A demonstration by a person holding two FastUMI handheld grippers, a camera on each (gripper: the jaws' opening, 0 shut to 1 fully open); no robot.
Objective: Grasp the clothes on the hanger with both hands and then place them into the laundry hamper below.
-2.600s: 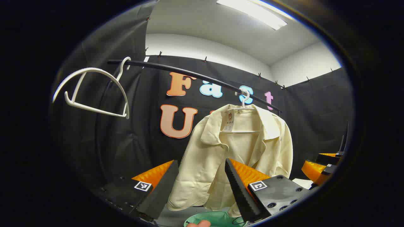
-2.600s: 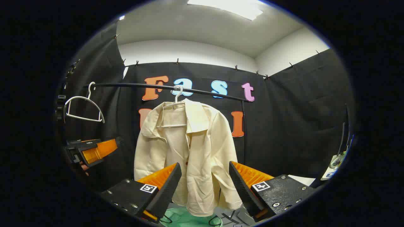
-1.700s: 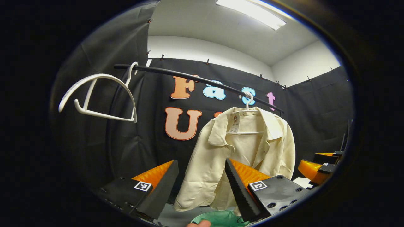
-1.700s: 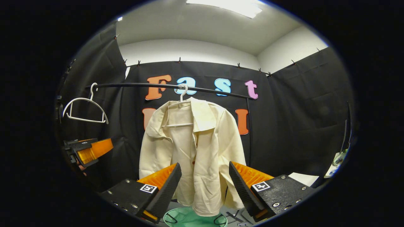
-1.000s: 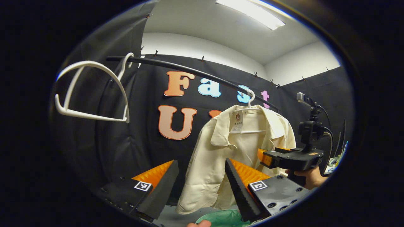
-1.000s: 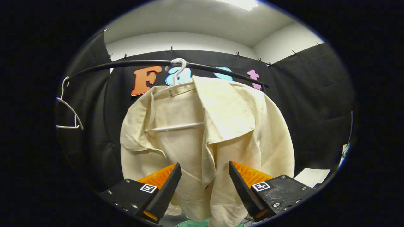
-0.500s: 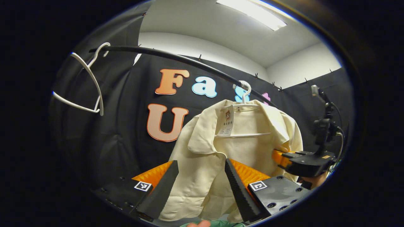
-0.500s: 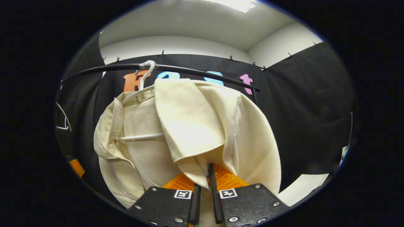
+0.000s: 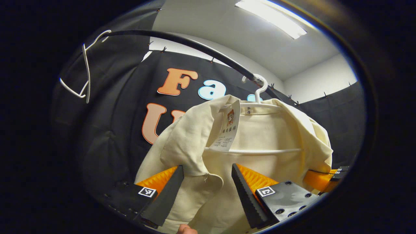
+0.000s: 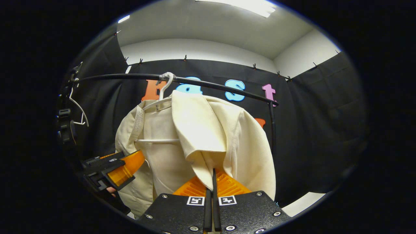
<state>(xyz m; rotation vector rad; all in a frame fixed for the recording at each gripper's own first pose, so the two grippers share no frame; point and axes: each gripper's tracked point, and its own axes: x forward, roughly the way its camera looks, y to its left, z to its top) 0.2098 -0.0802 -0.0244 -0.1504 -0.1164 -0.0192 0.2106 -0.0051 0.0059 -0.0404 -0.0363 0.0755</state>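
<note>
A cream jacket [image 9: 260, 136] hangs on a white hanger [image 9: 260, 89] from the black rail [image 9: 201, 48]. My left gripper [image 9: 204, 191] is open, and the tip of the jacket's left collar lies between its fingers [image 9: 165, 190]. In the right gripper view the jacket [image 10: 240, 139] still hangs on its hanger [image 10: 165, 85]. My right gripper [image 10: 213, 177] is shut on the lower edge of the right lapel. The left gripper [image 10: 113, 170] shows there at the jacket's left side. The right gripper's orange finger [image 9: 320, 180] shows at the jacket's right edge.
An empty white hanger [image 9: 83, 71] hangs at the rail's left end, also seen small as the empty hanger [image 10: 78, 110]. A paper tag [image 9: 227, 130] dangles from the jacket's neck. A fingertip [image 9: 187, 229] peeks in at the bottom edge. The rail's upright post [image 10: 271, 123] stands right of the jacket.
My left gripper has moved in close to the jacket, so the collar now sits between its open fingers. The right gripper, which shut on the lapel earlier, keeps its hold.
</note>
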